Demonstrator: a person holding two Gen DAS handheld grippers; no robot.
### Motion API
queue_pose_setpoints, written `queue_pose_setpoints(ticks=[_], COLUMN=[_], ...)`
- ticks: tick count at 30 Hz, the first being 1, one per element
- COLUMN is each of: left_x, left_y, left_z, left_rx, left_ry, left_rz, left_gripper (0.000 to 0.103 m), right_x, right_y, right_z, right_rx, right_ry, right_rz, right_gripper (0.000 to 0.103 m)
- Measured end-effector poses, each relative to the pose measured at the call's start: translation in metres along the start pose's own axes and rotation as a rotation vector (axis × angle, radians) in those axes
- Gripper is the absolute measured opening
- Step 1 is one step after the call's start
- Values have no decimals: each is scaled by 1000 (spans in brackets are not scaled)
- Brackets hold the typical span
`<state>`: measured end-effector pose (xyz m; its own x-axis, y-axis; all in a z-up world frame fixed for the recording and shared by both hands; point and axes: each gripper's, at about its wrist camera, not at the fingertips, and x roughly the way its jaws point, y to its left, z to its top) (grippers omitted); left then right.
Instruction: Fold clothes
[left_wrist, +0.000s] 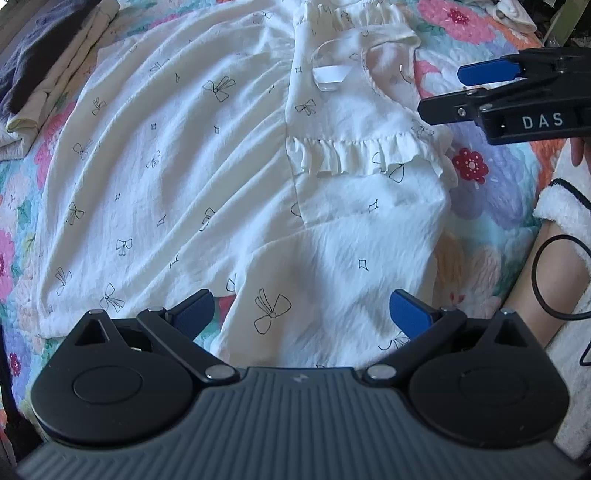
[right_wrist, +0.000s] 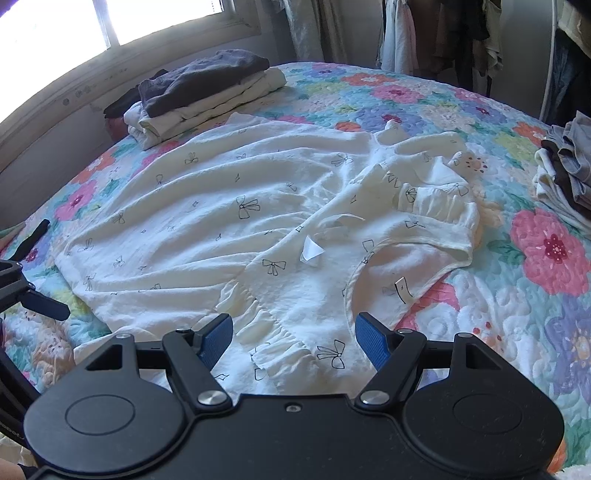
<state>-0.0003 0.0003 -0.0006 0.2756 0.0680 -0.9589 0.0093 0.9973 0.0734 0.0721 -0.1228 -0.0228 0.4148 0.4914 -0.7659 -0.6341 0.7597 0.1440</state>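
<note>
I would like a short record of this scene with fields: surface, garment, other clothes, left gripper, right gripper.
surface: bed with floral quilt
garment: white dress with bow print, spread flat on the quilt, one side folded over
other clothes: folded stack near the window; loose pile at the far edge
left gripper: open, above the dress, holds nothing
right gripper: open, above the ruffled part, holds nothing

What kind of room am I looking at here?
Most likely a bedroom: a bed under a floral quilt, a window behind it, clothes hanging at the back, and a folded stack beside the white dress.
</note>
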Motion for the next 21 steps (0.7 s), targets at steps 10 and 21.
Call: queue_pose_setpoints(ticks=[10, 21], left_x=[2, 8], left_y=[1, -4], left_z=[-2, 5], left_rx=[12, 31], left_ry=[21, 44], left_rz=[-8, 16], left_gripper=[103, 103], right_x=[-1, 3], right_y=[-1, -7], right_z=[0, -1], right_rx=[14, 36], right_ry=[-10, 14], right_rz=[4, 2], right_gripper=[78, 78])
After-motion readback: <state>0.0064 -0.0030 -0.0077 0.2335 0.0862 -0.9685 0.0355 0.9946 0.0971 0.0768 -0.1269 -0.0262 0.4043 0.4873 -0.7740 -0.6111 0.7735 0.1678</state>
